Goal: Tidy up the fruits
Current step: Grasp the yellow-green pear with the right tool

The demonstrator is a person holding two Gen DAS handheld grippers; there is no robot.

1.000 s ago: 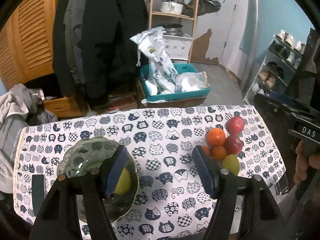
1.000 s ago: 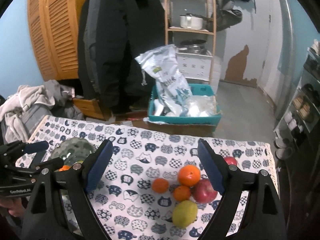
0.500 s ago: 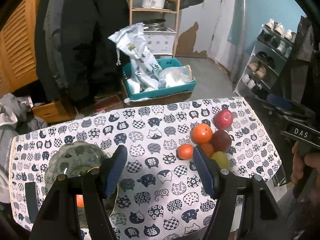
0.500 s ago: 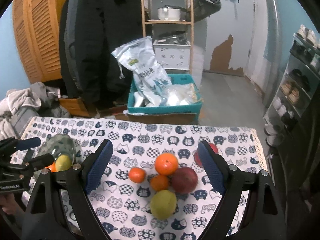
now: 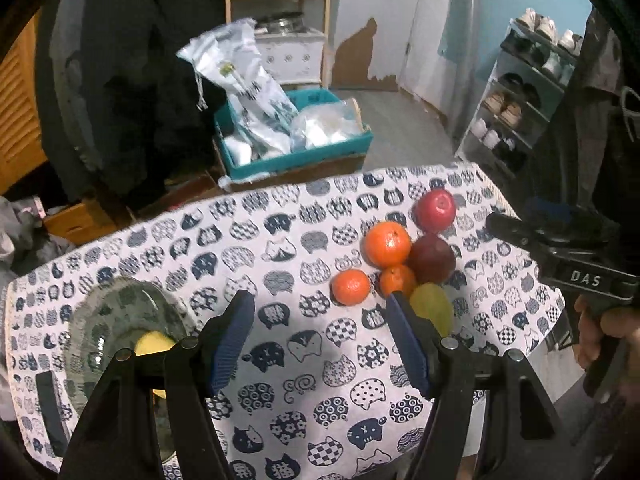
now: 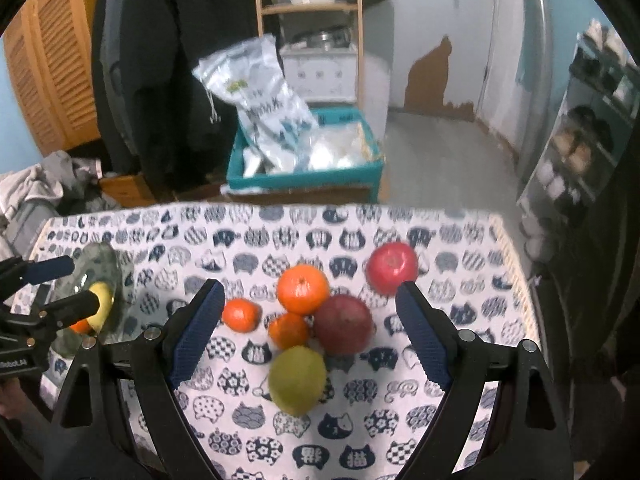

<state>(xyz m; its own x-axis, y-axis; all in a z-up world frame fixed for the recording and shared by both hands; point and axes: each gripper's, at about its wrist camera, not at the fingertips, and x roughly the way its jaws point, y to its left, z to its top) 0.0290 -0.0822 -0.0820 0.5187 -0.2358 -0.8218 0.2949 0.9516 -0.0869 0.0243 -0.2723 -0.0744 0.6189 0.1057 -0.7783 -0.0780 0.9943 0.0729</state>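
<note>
A cluster of fruit lies on the cat-print tablecloth (image 6: 360, 232): a big orange (image 6: 303, 289), two small oranges (image 6: 241, 314) (image 6: 288, 330), a dark red apple (image 6: 343, 325), a bright red apple (image 6: 393, 267) and a green pear (image 6: 297, 380). My right gripper (image 6: 310, 336) is open above the cluster, jaws either side of it. A glass bowl (image 5: 120, 320) at the left holds a yellow fruit (image 5: 154, 343). My left gripper (image 5: 320, 340) is open and empty between bowl and cluster (image 5: 388, 243).
A teal crate (image 6: 304, 176) with plastic bags sits on the floor beyond the table's far edge. A shoe rack (image 5: 520, 96) stands at the right. A dark coat (image 6: 160, 80) hangs at the back left, clothes are piled at the far left.
My left gripper has moved right, away from the bowl toward the fruit cluster. My right gripper has come lower and nearer over the cluster. Both stayed open.
</note>
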